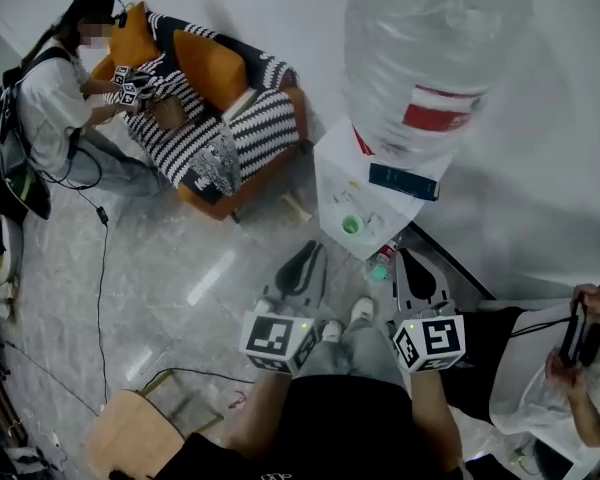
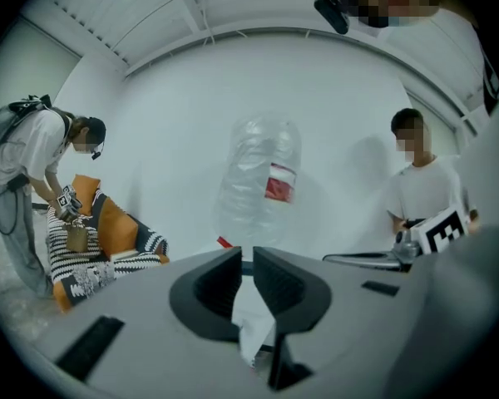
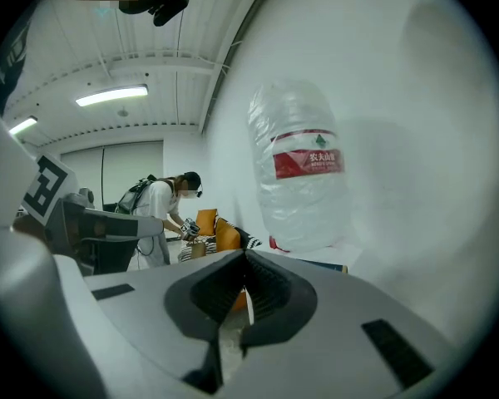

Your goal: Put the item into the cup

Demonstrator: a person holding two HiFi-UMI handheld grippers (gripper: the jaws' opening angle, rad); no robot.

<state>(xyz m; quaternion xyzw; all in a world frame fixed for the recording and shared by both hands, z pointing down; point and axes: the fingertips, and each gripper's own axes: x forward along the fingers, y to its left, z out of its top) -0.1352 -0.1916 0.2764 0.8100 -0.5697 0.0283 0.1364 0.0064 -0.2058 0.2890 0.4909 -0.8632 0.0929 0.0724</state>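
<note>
Left tool (image 1: pixel 310 255) low by legs, jaws almost pressed together, thin slit, nothing in it. Right tool (image 1: pixel 408 260) beside it, jaws closed tip to tip, empty. Step: approach, no pick yet. Small bottle (image 1: pixel 380 264) at counter (image 1: pixel 335 158) near corner, likely the item, though not certain. Green cup (image 1: pixel 352 225) just beyond, upright on counter. Next, by my read: spread one tool, reach down, pinch item, carry over cup. Jug (image 1: pixel 430 58) behind.
</note>
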